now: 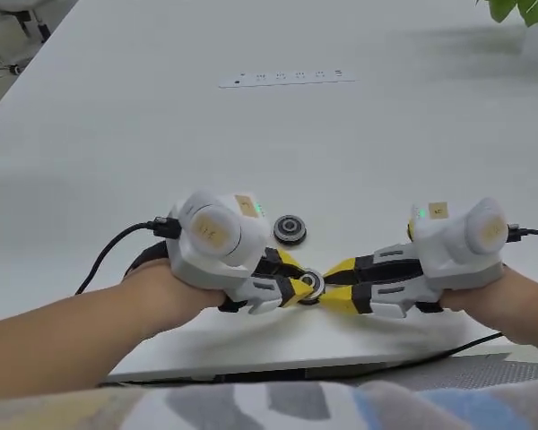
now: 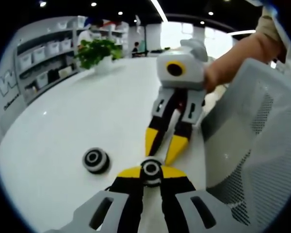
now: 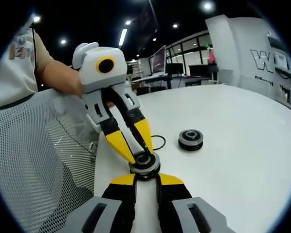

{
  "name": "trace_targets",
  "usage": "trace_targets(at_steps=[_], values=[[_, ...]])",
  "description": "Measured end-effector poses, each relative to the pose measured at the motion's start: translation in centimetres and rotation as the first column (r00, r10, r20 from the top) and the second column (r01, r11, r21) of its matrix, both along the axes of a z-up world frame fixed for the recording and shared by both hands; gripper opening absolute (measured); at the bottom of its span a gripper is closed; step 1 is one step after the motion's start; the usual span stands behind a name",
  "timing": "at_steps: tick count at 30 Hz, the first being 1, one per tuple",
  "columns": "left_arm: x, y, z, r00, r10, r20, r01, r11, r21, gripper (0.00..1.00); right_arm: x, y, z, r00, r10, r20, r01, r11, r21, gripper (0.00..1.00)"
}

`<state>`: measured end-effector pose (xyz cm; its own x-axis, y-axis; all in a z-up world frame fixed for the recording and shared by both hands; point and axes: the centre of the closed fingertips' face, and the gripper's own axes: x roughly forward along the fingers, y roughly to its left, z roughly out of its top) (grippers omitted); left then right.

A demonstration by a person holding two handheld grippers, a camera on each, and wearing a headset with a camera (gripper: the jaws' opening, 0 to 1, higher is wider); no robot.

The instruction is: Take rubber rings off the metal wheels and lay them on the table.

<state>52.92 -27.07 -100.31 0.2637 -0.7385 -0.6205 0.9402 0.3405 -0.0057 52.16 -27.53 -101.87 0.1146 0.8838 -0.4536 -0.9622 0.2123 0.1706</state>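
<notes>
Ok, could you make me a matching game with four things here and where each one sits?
Things: 1 wheel one; 2 wheel two; 3 power strip; 4 plant.
Places: A far across the table; B clamped between left gripper and right gripper; C top right corner of the head view; D loose on the table beyond the grippers.
Pairs: 1-B, 2-D, 3-A, 4-C.

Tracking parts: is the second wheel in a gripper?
No, the second wheel lies alone on the table, nothing touching it.

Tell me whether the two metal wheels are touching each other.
Apart. The head view shows bare table between the gripped wheel and the loose wheel.
</notes>
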Motion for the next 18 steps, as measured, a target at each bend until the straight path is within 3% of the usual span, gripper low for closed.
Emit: trace_targets(at_steps=[5,8,11,18], values=[[0.02,0.03,0.00,1.000,-0.001,-0.003,0.001,1.000,-0.003,0.12,-0.03,0.02,0.09,1.000,0.014,-0.013,-0.014,1.000,0.002,0.11],[0.01,0.03,0.01,1.000,-0.001,-0.004,0.001,1.000,-0.005,0.12,0.24,-0.09,-0.19,1.000,0.016,-0.023,-0.016,1.000,-0.004,0.00],[-0.01,0.02,0.01,1.000,0.000,-0.003,0.000,1.000,-0.003,0.12,-0.05,0.37,-0.22,1.000,0.014,-0.010,-0.014,1.000,-0.014,0.01],[-0.01,0.06,0.00,1.000,0.002,0.003,-0.002,1.000,0.004,0.12,-0.25,0.43,-0.19,0.996,-0.067,-0.055,0.066,0.998,-0.007,0.01]])
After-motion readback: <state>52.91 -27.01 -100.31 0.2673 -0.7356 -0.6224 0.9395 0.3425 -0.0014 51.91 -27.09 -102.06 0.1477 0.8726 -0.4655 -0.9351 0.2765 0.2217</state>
